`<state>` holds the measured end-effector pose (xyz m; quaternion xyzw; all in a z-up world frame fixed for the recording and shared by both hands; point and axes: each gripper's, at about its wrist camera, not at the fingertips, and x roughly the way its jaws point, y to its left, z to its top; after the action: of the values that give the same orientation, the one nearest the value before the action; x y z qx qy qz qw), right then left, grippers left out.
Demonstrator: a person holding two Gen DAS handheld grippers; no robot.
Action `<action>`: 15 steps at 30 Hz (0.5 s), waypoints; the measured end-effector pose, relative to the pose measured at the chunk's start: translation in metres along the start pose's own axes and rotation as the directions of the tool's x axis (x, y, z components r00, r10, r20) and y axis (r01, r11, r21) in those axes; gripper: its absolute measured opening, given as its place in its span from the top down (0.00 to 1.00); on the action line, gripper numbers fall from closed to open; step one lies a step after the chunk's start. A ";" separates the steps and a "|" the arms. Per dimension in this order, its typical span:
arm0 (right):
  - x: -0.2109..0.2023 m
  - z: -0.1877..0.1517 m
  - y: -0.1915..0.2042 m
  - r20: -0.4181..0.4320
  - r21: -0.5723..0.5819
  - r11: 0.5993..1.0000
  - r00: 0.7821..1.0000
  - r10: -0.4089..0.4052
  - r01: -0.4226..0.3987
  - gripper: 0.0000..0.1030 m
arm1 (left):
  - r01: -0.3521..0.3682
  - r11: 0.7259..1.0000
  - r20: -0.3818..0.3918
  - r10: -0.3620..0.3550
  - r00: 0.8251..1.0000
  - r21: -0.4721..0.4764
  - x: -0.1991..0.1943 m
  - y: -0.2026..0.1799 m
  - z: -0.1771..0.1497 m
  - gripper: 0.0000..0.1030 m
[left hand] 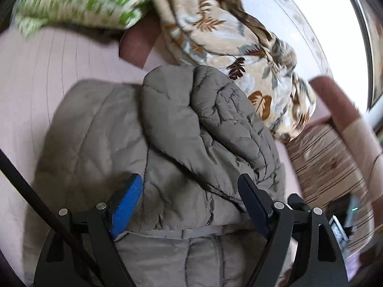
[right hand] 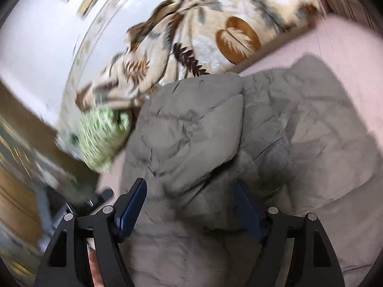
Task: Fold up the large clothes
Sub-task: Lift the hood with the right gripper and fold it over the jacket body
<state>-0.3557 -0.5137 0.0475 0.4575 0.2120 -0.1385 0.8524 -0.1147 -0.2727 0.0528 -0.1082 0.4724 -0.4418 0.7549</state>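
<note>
Padding is what I am reading first: the grey-brown quilted puffer jacket (left hand: 191, 131) is lying on the pale pink bedsheet (left hand: 59, 59), partly folded, with one puffy section lapped over the flat body. On my left side, the left gripper (left hand: 189, 203) is hanging just above the jacket with its jaws standing wide and nothing pinched; the blue ribbed pad (left hand: 126, 205) is showing clear of the cloth. Moving across, the leaf-printed beige quilt (left hand: 239, 47) is heaped behind the jacket and a green-and-white checked pillow (left hand: 79, 2) is sitting near it. On my right side, the right gripper (right hand: 189, 205) is also spread open over the jacket (right hand: 191, 131), gripping nothing. I am judging the jacket to be light, soft and springy, with a slick shell that is likely to slide and puff back open. I am thinking the stitched hem band or a seam edge is the best hold.
</note>
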 end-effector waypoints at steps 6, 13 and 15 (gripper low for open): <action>0.024 0.013 -0.006 0.020 0.050 0.998 0.999 0.032 -0.033 0.40 | 0.096 0.993 -0.002 -0.096 0.995 -0.068 0.012 0.003 0.008 0.23; 0.034 0.015 0.001 -0.040 -0.040 0.999 0.999 -0.031 0.030 0.88 | -0.012 0.999 -0.001 0.012 1.000 0.036 0.043 -0.022 0.010 0.87; 0.022 0.015 0.008 -0.046 -0.061 0.997 0.998 -0.039 0.036 0.89 | -0.062 0.994 0.031 0.060 0.998 0.088 0.036 -0.033 0.000 0.90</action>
<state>-0.3297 -0.5234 0.0498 0.4307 0.2449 -0.1371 0.8577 -0.1274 -0.3191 0.0497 -0.0661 0.4444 -0.4376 0.7788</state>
